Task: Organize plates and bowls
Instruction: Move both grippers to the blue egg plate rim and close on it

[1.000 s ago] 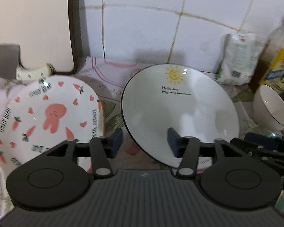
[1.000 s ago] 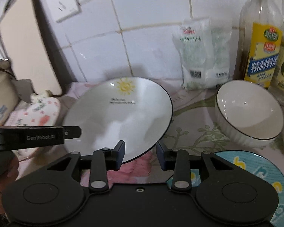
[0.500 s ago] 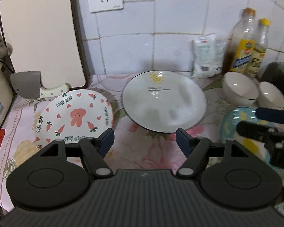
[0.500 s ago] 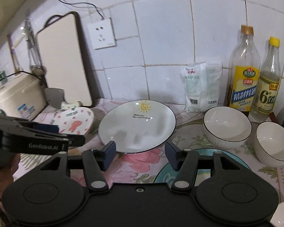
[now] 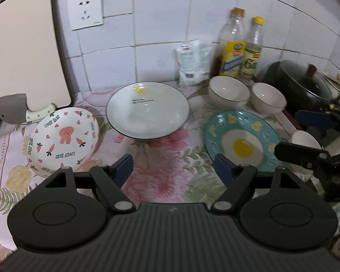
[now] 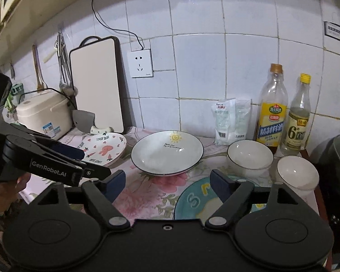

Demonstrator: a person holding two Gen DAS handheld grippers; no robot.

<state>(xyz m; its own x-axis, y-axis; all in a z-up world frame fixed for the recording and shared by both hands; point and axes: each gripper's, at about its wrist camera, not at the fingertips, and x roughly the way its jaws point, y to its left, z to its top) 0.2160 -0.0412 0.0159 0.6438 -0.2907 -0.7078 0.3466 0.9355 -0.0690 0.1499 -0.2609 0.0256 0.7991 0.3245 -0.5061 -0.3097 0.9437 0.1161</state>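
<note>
Floral-cloth counter (image 5: 161, 172) against tiled wall holds sun plate (image 5: 147, 110) centre, rabbit plate (image 5: 62, 139) to its left by the cutting board (image 5: 22, 49), egg plate (image 5: 241, 140) right, two white bowls (image 5: 227, 90) (image 5: 268, 98) behind it near the bottles. Bare cloth lies in front of the sun plate. Left gripper (image 5: 174, 167) and right gripper (image 6: 167, 181) hover over it, jaws just widened, both spread apart, nothing between them.

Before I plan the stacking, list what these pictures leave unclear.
- Egg plate, right wrist view: its near half is hidden behind the right tongs.
- Third bowl, left wrist view: mostly covered by the right tongs; shape unclear.
- Sun plate, both views: the small print is too tiny to read, and whether anything lies under it cannot be told.
- Pot, right wrist view: cut off by the right edge.
</note>
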